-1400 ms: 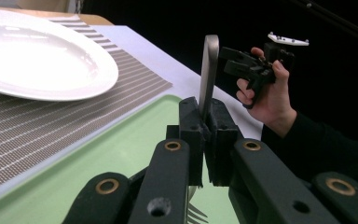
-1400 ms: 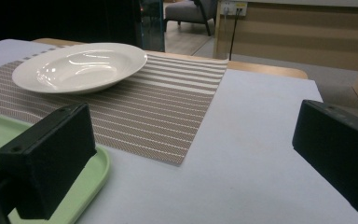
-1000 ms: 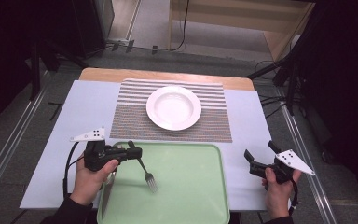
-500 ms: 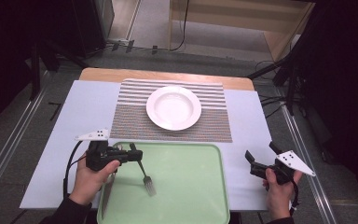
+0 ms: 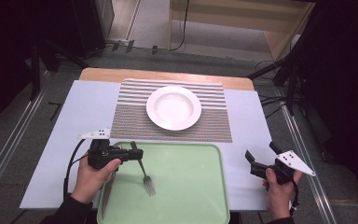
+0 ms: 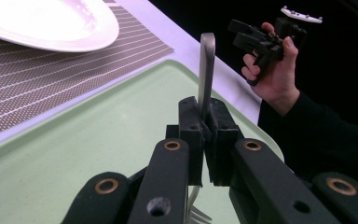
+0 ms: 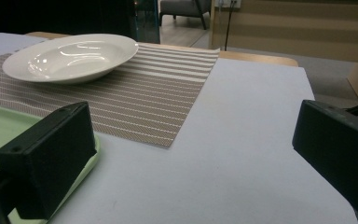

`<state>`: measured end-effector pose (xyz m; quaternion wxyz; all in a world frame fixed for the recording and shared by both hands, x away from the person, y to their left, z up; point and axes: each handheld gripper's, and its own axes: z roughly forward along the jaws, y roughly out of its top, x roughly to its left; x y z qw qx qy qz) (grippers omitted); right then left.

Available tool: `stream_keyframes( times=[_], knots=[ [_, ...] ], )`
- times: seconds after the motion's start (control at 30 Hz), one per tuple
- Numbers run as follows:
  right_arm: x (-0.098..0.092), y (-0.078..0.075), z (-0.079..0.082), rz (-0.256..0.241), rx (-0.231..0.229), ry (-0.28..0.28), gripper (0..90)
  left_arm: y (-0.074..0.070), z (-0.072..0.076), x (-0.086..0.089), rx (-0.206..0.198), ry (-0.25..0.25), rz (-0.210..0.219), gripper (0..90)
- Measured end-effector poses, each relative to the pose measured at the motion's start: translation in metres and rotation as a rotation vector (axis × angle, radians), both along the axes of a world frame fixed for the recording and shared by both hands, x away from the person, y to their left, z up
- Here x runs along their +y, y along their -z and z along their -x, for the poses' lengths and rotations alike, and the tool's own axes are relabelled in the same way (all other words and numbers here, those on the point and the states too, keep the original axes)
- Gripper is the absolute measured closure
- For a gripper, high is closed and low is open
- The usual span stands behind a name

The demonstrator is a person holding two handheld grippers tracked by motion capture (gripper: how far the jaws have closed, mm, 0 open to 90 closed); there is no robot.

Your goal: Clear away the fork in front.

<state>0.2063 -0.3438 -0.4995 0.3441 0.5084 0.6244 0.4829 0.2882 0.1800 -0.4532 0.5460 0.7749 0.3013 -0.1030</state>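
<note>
Pale blue cloth covered the table [image 5: 74, 121], with a striped placemat [image 5: 214, 126] and a white plate [image 5: 173, 107] toward its far edge and a green tray [image 5: 191, 186] at the near edge. Your left gripper [image 5: 133, 153] was clamped on the handle of a fork [image 5: 145, 176], tines down over the tray's left half, beside a knife [image 5: 108, 193] lying along the tray's left rim. Your right gripper [image 5: 251, 161] hung with its jaws spread wide and nothing between them, near the table's near right corner, off the tray.
</note>
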Motion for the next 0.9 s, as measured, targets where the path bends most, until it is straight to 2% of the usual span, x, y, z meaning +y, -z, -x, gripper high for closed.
stream_keyframes(
  times=[0.27,0.5,0.7,0.83,0.9],
  knots=[
    [0.0,0.001,-0.001,-0.004,0.007,-0.004,0.0,0.007,-0.003,-0.002,-0.042,-0.068,-0.067,80.5],
    [-0.001,0.002,-0.002,0.003,0.003,-0.006,0.0,0.015,-0.003,-0.009,-0.085,-0.114,-0.186,73.0],
    [0.0,0.002,-0.002,-0.001,0.012,-0.014,0.0,0.02,-0.004,-0.012,-0.082,-0.132,-0.238,68.6],
    [0.0,0.003,-0.002,0.0,0.012,-0.014,0.0,0.022,-0.006,-0.011,-0.053,-0.136,-0.261,67.0],
    [0.0,0.003,-0.002,-0.002,0.014,-0.014,0.0,0.024,-0.008,-0.011,-0.032,-0.14,-0.258,66.8]
  ],
)
